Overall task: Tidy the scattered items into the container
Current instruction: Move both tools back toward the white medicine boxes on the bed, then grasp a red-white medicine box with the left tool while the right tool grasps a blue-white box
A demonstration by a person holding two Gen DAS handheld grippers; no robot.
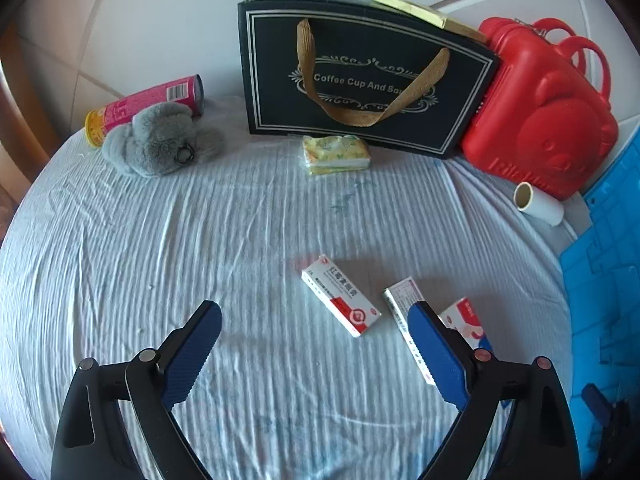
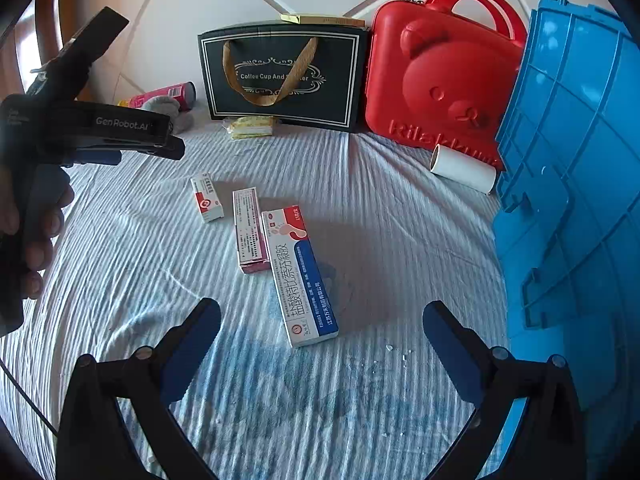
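Three medicine boxes on the bed: long blue-and-white box (image 2: 303,278) nearest the right gripper (image 2: 322,326), pink-sided box (image 2: 250,230) just beside and touching it, small red-and-white box (image 1: 340,295) a little apart to the left. Container: blue plastic crate (image 2: 568,184), tipped on its side at the right edge, well apart from the left-hand items. Left gripper (image 1: 314,334): tongs spread wide, empty, above the sheet with the red-and-white box between and ahead of the fingers. Right gripper: tongs likewise wide, empty, long box ahead. Likely step: approach for a first pick. Advice: close across the narrow width of one box, not its length; lower until pads straddle the sides; avoid catching the neighbouring pink-sided box. Also scattered: tissue pack (image 1: 335,155), grey plush toy (image 1: 160,144), pink tube can (image 1: 148,106), white roll (image 2: 464,169). Surface: wrinkled pale-blue ribbed sheet (image 1: 200,240), soft, likely to yield under pressure. Backdrop: black gift bag (image 1: 360,76), red bear case (image 2: 440,76), white panelled headboard (image 1: 160,20).
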